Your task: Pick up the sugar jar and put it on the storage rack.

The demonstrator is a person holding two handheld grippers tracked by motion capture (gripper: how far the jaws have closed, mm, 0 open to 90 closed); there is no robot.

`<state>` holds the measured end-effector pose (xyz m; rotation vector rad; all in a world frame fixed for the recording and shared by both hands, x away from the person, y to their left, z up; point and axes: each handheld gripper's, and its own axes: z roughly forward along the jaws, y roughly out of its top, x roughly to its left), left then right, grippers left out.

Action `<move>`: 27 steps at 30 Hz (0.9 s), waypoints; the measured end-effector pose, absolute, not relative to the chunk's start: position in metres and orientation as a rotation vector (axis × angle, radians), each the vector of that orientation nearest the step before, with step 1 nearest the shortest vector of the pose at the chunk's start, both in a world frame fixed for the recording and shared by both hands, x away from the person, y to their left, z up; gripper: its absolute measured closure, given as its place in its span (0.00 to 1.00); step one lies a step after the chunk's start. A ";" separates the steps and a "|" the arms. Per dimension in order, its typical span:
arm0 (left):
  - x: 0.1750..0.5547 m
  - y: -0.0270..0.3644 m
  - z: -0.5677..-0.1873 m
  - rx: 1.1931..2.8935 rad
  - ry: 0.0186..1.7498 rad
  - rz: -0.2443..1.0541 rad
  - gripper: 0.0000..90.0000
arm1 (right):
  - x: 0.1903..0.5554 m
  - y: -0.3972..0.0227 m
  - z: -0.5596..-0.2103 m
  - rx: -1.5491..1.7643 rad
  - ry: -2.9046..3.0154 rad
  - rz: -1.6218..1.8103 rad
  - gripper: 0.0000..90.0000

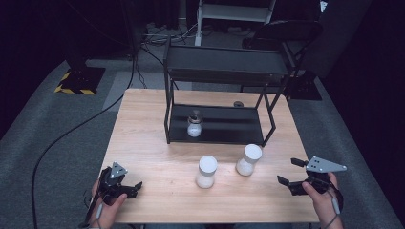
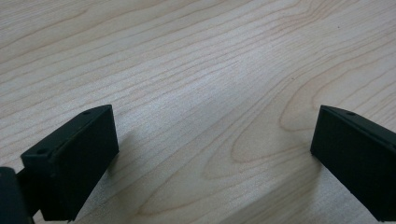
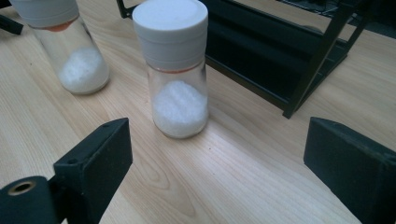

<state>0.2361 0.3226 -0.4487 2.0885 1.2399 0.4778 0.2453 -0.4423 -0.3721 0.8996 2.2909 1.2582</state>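
Two white-capped jars of white granules stood upright on the tabletop (image 1: 143, 124) in front of a black two-tier rack (image 1: 219, 102); the right jar (image 1: 249, 160) stood nearer the right tool (image 1: 292, 172), the left jar (image 1: 206, 171) just beside it toward the middle, the two apart. A third, smaller jar (image 1: 194, 123) stood on the rack's lower shelf. The right tool was released, its jaws spread wide and empty, levelled at the right jar (image 3: 176, 70) from the side and well short of it. The left tool (image 1: 133, 187) was likewise released and empty, its jaws wide over bare wood, resting low near the front left corner. Judged risks: the jars were tall and narrow, so a jaw striking the cap or shoulder before closing would probably tip one; a toppled right jar could knock its neighbour or roll toward the rack's front leg (image 3: 317, 60). A grip taken high on the smooth cap might slip, while one on the glass would hold better. The right hand (image 1: 321, 195) gripped its tool from behind with the forearm entering at the lower right; the left hand (image 1: 107, 205) held its tool low, wrist close to the tabletop edge
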 end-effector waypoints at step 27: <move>0.235 0.319 -0.448 2.079 1.264 0.486 0.01 | 0.257 -0.417 -0.353 0.754 2.313 1.303 0.09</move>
